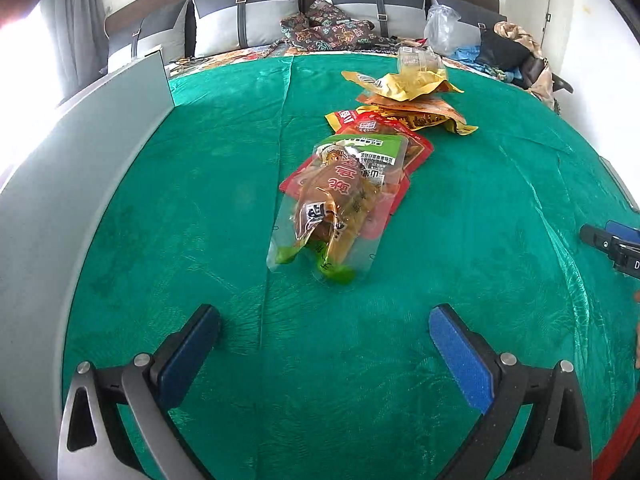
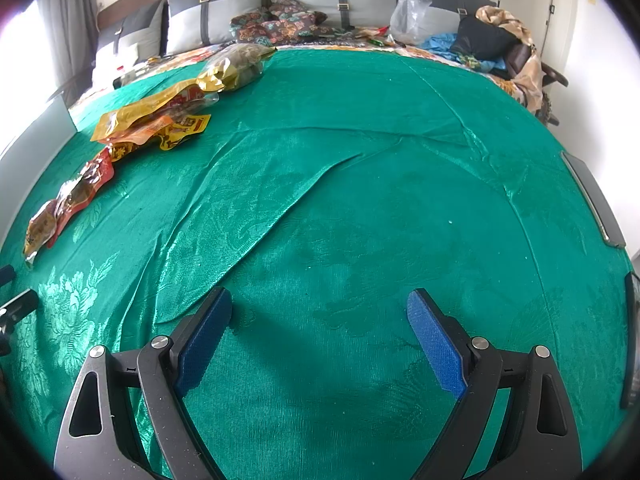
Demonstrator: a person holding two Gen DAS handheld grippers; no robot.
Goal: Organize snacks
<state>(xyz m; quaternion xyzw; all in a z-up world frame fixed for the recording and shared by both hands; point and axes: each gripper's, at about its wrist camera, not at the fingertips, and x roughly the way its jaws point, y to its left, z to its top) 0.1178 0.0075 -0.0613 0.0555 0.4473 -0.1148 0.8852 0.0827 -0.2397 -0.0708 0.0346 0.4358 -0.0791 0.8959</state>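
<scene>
A row of snack packets lies on the green bedspread (image 1: 460, 240). Nearest in the left wrist view is a clear pouch of yellow-brown snacks (image 1: 332, 216), on top of red packets (image 1: 400, 148). Yellow and orange packets (image 1: 412, 96) are piled behind, with a clear plastic container (image 1: 420, 58) at the far end. My left gripper (image 1: 324, 316) is open just short of the clear pouch, nothing between its blue pads. My right gripper (image 2: 320, 306) is open over bare bedspread (image 2: 380, 184); the packet row (image 2: 152, 120) lies far to its left.
Grey pillows (image 1: 248, 20), a patterned cushion (image 1: 328, 26), a clear plastic bag (image 1: 440, 24) and a heap of clothes (image 1: 512, 52) sit at the head of the bed. A grey panel (image 1: 80, 152) runs along the bed's left side. Part of the other gripper (image 1: 612, 246) shows at the right edge.
</scene>
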